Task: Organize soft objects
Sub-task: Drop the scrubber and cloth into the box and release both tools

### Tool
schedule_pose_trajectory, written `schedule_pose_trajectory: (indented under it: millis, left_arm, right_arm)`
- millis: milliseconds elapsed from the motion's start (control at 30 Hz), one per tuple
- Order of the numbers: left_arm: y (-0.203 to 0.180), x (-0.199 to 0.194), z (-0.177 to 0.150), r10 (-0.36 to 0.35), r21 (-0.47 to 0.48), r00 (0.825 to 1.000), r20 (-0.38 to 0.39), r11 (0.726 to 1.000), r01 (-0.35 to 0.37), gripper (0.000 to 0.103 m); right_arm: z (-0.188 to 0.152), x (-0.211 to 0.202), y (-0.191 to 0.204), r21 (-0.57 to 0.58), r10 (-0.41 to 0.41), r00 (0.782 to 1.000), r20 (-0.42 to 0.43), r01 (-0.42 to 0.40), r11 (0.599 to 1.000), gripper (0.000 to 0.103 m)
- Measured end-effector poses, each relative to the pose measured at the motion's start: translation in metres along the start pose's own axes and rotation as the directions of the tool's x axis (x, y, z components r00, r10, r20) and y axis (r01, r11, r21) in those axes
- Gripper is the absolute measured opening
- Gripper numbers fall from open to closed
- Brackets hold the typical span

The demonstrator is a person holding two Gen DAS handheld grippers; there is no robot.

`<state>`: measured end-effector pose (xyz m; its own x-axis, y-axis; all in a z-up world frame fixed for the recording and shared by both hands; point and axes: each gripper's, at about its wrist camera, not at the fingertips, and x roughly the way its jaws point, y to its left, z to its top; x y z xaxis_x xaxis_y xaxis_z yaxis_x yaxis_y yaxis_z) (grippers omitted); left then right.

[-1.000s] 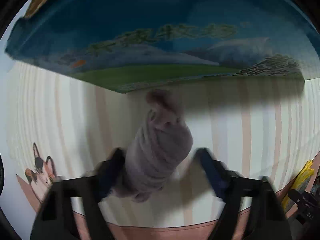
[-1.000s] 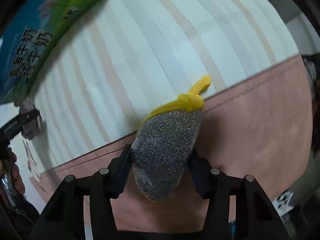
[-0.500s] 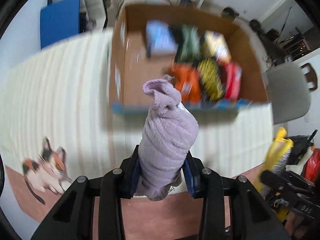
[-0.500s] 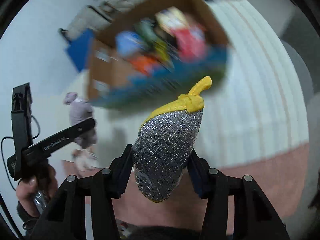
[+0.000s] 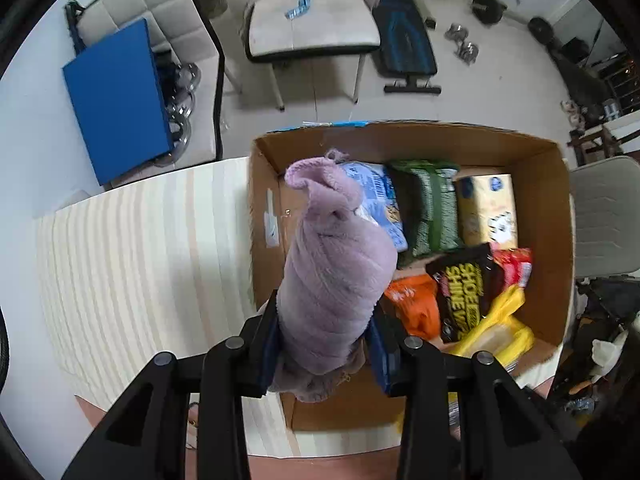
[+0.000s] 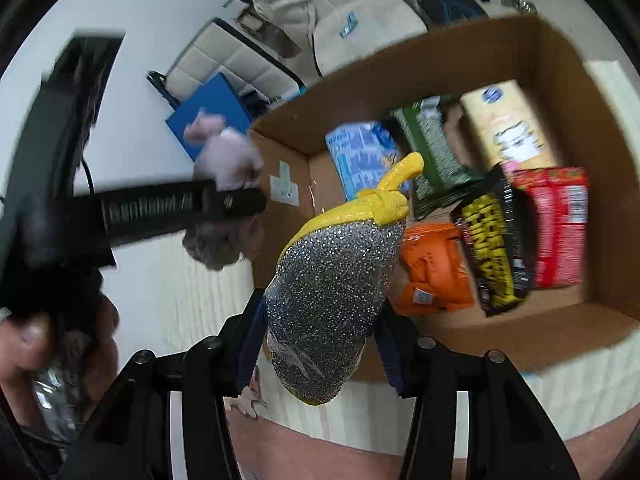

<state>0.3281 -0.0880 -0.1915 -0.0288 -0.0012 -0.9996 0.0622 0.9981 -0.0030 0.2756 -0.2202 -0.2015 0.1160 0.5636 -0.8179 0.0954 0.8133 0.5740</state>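
Left tongs (image 5: pixel 326 338) clamped on a purple towel roll (image 5: pixel 334 276), right tongs (image 6: pixel 320 340) on a glittery sponge (image 6: pixel 332 296), hiding part of the box (image 5: pixel 532 148) below.

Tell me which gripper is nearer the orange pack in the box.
Right. The right gripper, shut on the silver-and-yellow sponge, hangs just beside the orange pack. The left gripper, holding the purple cloth, sits at the box's far left wall.
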Motion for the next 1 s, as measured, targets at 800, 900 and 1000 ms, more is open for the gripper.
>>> schedule_pose_trajectory:
  millis: [800, 900, 1000]
  left_arm:
    - [-0.010, 0.066, 0.027, 0.052, 0.044, 0.992, -0.115, 0.998, -0.048, 0.070]
    - [-0.014, 0.056, 0.021, 0.053, 0.045, 0.995, -0.086, 0.998, -0.049, 0.071]
    - [-0.014, 0.044, 0.010, 0.031, 0.031, 0.999, -0.045, 0.999, -0.029, 0.071]
  right_arm:
    - [0.020, 0.070, -0.033, -0.016, -0.132, 0.976, -0.174, 0.131, 0.991, 0.075]
    - [0.020, 0.060, -0.038, -0.022, -0.152, 0.974, -0.166, 0.151, 0.988, 0.075]
    - [0.020, 0.044, -0.040, -0.050, -0.197, 0.970, -0.141, 0.191, 0.980, 0.075]
